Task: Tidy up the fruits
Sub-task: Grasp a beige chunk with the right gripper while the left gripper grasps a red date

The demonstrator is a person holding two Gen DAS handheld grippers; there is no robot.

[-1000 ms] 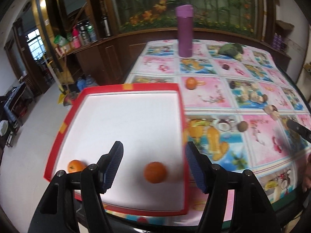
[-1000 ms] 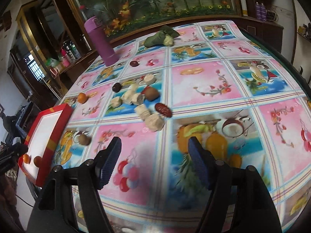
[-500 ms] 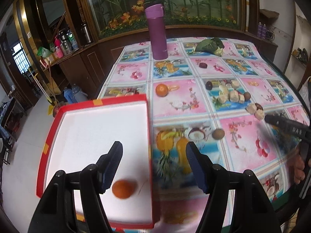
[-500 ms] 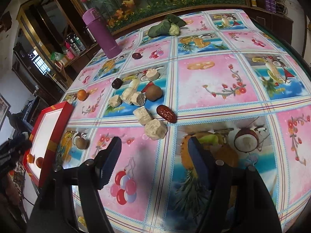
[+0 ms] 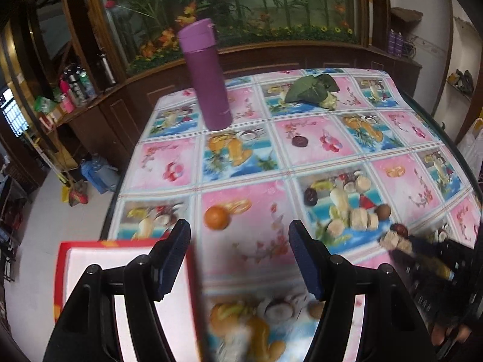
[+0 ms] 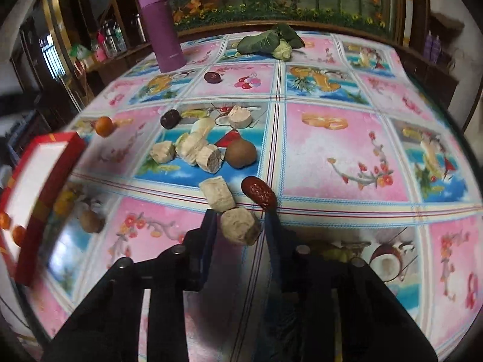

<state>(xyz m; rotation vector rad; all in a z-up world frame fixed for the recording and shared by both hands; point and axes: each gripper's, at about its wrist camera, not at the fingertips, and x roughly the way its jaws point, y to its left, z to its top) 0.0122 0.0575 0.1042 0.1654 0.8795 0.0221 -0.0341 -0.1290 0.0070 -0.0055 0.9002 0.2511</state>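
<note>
My left gripper (image 5: pixel 238 235) hangs open over the tablecloth, just right of the red-rimmed white tray (image 5: pixel 62 271). An orange (image 5: pixel 216 217) lies on the cloth just ahead of its fingertips, untouched. Low over the table, my right gripper (image 6: pixel 240 221) has its fingers pressed against both sides of a pale cut chunk (image 6: pixel 240 226). A red date (image 6: pixel 258 193) and another pale chunk (image 6: pixel 218 193) lie right in front of it. The tray (image 6: pixel 39 178) shows at the left, with two oranges (image 6: pixel 12 229) in it.
More pale chunks (image 6: pixel 193 147), a brown round fruit (image 6: pixel 240 154), dark plums (image 6: pixel 170 119) and a second brown fruit (image 6: pixel 90 221) are scattered mid-table. A tall purple bottle (image 5: pixel 208 75) and a leafy vegetable (image 5: pixel 311 90) stand at the back. The table edge drops off at the left.
My left gripper swung off the tray to the right, toward the orange on the cloth. My right gripper dropped forward and narrowed from wide open onto the pale chunk.
</note>
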